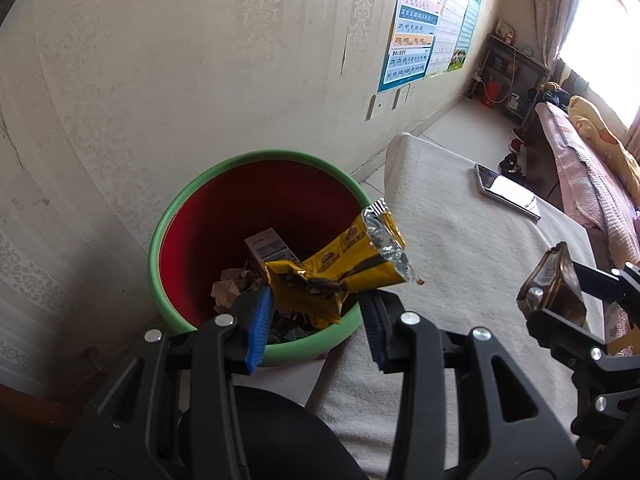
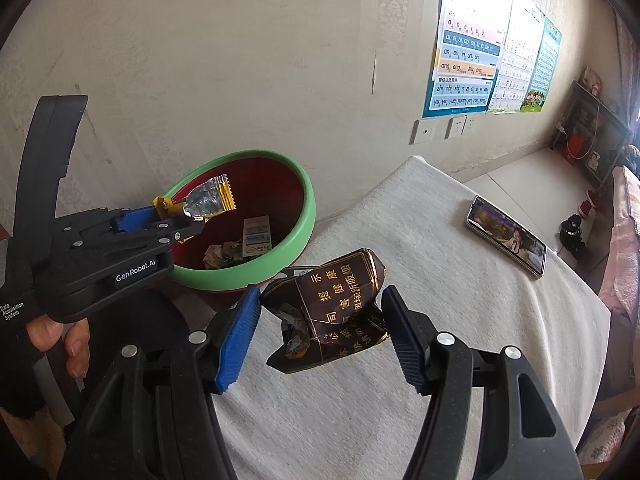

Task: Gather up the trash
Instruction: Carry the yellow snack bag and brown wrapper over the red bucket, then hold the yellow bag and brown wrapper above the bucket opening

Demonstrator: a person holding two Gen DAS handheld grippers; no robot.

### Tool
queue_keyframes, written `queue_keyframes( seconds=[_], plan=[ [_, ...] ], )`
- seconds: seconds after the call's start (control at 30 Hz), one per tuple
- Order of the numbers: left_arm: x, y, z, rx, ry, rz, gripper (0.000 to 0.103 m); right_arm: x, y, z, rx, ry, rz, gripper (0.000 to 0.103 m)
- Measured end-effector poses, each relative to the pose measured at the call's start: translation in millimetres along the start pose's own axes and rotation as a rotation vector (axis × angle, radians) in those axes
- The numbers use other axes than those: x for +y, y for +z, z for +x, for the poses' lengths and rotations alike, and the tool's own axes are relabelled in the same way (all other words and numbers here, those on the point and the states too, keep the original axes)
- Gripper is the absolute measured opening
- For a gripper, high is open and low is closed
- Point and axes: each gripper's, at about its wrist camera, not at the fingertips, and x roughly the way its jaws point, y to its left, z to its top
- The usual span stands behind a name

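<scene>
Trash is held in both grippers. The left gripper (image 1: pixel 316 312) holds a yellow snack wrapper (image 1: pixel 340 268) over the bin (image 1: pixel 168 220), a tub with a green rim and red inside that stands on the floor against the wall. Its blue-padded fingers (image 1: pixel 258 328) look fairly wide apart in the left wrist view, with the crumpled wrapper spanning the gap between their tips; in the right wrist view the fingertips pinch the wrapper's lower end while its silver-lined open end sticks up above the bin's opening. Inside the bin lie a small white carton (image 1: pixel 268 250) and scraps of paper (image 1: pixel 228 286).

The right gripper (image 2: pixel 320 324) holds a crushed dark brown cigarette pack (image 2: pixel 332 316) with gold lettering. Its fingers (image 2: pixel 236 340) stand part open, each pad pressed against one side of the pack, which hangs above the tabletop (image 2: pixel 440 300), covered in a pale woven cloth, just right of the bin. From the left wrist view the same pack (image 1: pixel 554 288) shows at the right edge, clamped in the right gripper's black frame.

A phone (image 2: pixel 506 236) with a lit screen lies flat on the cloth farther back, well apart from both grippers. Posters (image 2: pixel 468 52) with letter charts hang on the wall behind.
</scene>
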Motion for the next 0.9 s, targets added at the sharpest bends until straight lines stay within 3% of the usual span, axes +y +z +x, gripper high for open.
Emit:
queue_keyframes(
  seconds=[0.9],
  plan=[
    [23.6,5.6,2.0,-0.009,0.047,-0.026,0.039,26.3,16.0,10.8,-0.004,0.032,-0.085,0.061]
  ],
)
